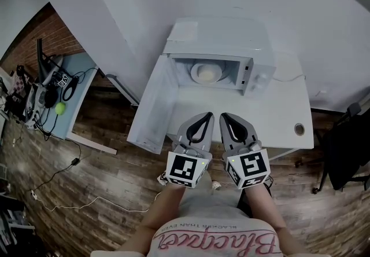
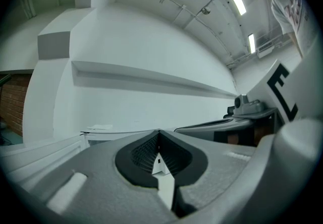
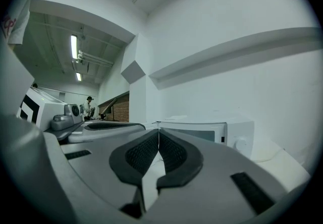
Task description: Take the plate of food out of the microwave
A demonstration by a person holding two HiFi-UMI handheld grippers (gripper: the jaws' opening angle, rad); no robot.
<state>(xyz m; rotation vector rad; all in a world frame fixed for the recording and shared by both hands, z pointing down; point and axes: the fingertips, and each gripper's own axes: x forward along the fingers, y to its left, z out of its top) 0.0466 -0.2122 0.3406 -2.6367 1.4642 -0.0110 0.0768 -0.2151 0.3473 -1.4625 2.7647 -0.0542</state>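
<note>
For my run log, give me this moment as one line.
microwave: door open | plate of food: inside, not gripped | left gripper: shut, empty | right gripper: shut, empty | both outside microwave

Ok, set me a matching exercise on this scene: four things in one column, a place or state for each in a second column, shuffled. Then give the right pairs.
Things
1. white microwave door
2. round pale plate of food
3. small green ball
4. left gripper

Places and states
A. jaws shut, nothing between them
B. inside the cavity of the white microwave
C. swung open to the left
D. on the pale side desk at the far left

Pairs: 1-C, 2-B, 3-D, 4-A
</note>
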